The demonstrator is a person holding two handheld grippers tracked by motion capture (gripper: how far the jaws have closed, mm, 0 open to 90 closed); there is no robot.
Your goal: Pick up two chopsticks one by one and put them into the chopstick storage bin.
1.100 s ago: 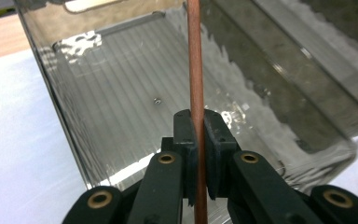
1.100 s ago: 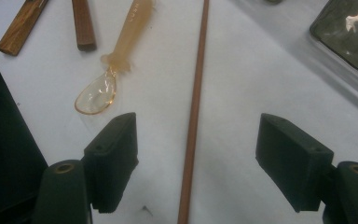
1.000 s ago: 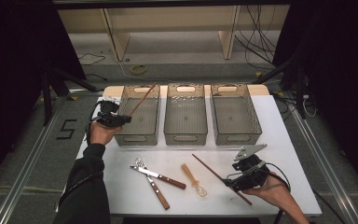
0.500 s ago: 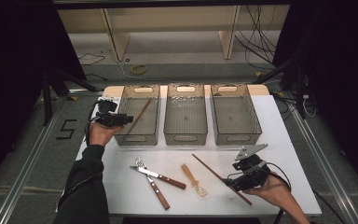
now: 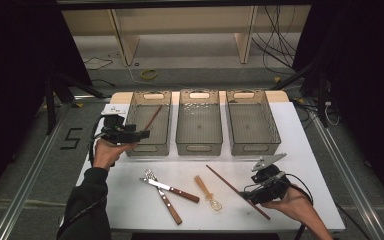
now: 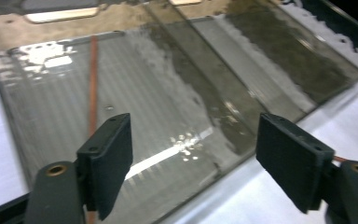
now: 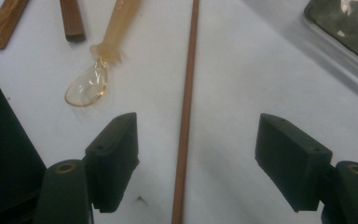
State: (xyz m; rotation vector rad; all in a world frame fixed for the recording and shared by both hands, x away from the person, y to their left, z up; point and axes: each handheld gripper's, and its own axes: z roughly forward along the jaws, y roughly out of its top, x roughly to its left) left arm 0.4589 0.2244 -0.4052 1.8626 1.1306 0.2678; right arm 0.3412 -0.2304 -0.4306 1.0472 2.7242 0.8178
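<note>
A brown chopstick (image 5: 153, 117) lies slanted on the floor of the left grey bin (image 5: 141, 148); in the left gripper view this chopstick (image 6: 93, 84) runs along the bin floor (image 6: 177, 88). My left gripper (image 5: 142, 134) hovers at that bin's near left corner. Its jaws have just been opening, and the left gripper (image 6: 193, 163) now stands open with nothing between its pads. A second chopstick (image 5: 237, 192) lies on the white table. My right gripper (image 5: 248, 193) is open low over it, and the stick (image 7: 186, 112) passes between the right gripper's (image 7: 196, 163) jaws untouched.
Two more grey bins (image 5: 199, 148) (image 5: 275, 135) stand in the back row. A wooden-handled fork (image 5: 162, 197), a knife (image 5: 172, 189) and a clear plastic spoon (image 5: 207, 192) lie mid-table. The table's front edge runs close below the right hand.
The left gripper held the chopstick tilted over the left bin, then opened; the stick dropped and now lies in the bin. The left hand drew back a little. The right gripper stayed put.
</note>
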